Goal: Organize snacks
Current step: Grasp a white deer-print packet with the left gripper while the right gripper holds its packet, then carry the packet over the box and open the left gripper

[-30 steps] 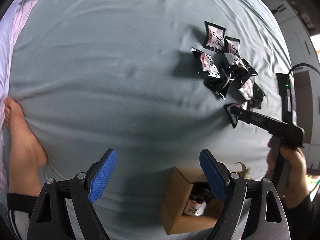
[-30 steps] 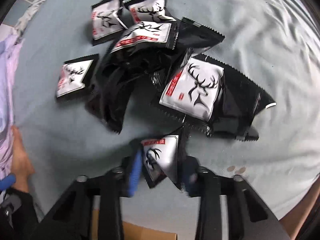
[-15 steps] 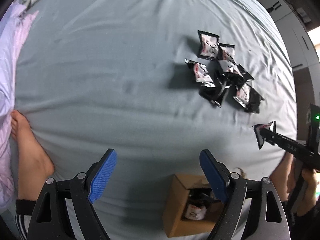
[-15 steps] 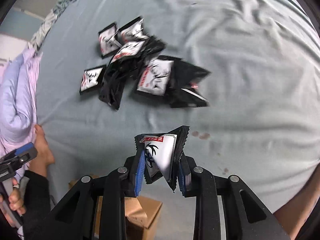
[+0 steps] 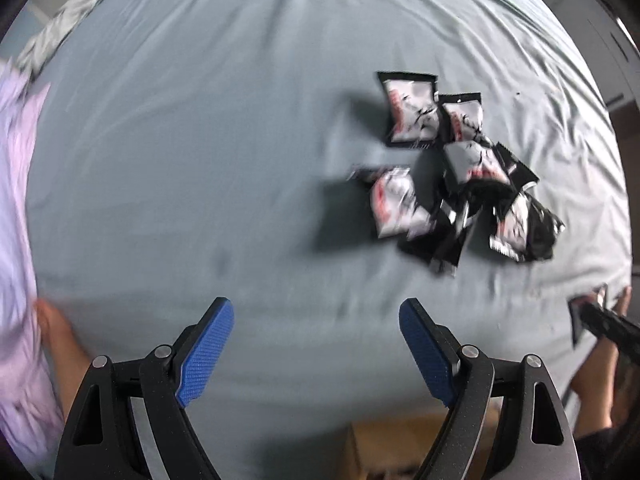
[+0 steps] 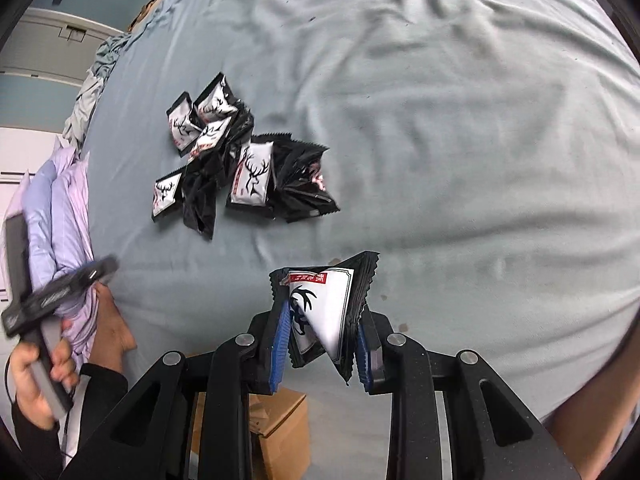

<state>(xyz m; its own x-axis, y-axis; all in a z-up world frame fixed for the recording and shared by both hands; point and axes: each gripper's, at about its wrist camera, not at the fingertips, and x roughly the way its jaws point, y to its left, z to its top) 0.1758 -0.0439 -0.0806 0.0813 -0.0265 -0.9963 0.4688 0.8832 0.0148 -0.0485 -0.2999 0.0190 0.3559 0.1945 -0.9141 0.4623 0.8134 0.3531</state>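
Observation:
Several black-and-white snack packets with a deer print lie in a pile (image 5: 456, 172) on a grey-blue bedsheet, to the upper right in the left wrist view; the pile also shows in the right wrist view (image 6: 236, 168), to the upper left. My right gripper (image 6: 322, 344) is shut on one snack packet (image 6: 324, 308) and holds it above the sheet. My left gripper (image 5: 316, 344) is open and empty, well short of the pile. A brown cardboard box (image 6: 280, 432) sits below the right gripper; its top edge shows in the left wrist view (image 5: 392, 440).
A lilac pillow or duvet (image 6: 60, 208) lies at the left edge of the bed. A person's bare foot (image 5: 60, 340) rests on the sheet at the left. White furniture (image 6: 44, 48) stands beyond the bed.
My right gripper has lifted the packet off the pile and pulled back toward the box. My left gripper has moved forward toward the pile; the box has slid to the frame's bottom edge.

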